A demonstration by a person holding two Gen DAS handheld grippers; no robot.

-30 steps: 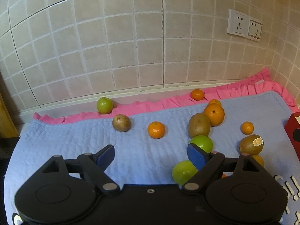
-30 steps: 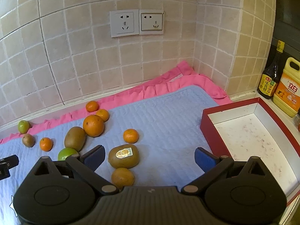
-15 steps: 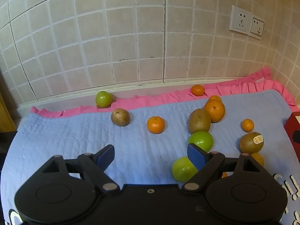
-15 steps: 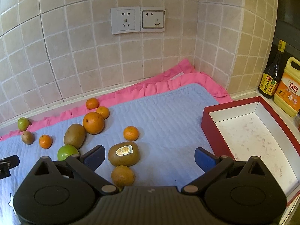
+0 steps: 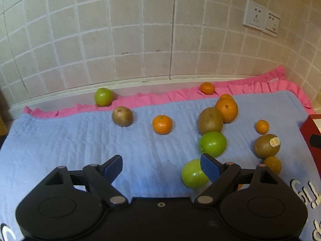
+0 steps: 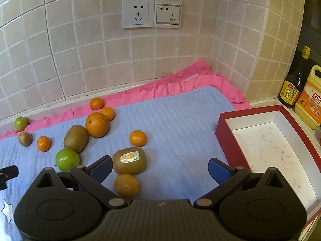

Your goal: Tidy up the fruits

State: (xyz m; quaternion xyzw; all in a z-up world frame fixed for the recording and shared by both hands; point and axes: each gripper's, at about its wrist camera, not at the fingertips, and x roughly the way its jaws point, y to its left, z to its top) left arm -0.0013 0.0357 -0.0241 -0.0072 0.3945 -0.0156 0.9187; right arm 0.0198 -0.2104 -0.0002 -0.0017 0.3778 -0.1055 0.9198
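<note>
We look from two wrist cameras, each set just behind its claw and tilted down over the blue mat (image 5: 60,136) toward the tiled wall (image 5: 140,40). Our left view faces the mat's left stretch, sockets (image 5: 260,18) at 2 o'clock. Our right view faces the corner, box (image 6: 224,132) at 3 o'clock. Both share the stickered kiwi (image 5: 265,145) (image 6: 129,160) and large orange (image 5: 226,109) (image 6: 97,124).

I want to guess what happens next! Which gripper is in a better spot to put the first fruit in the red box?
Probably the right gripper. It is open, the stickered kiwi lies just ahead of it, and the red box sits right beside it. The left gripper is open too, but the box is only at its view's edge.
</note>
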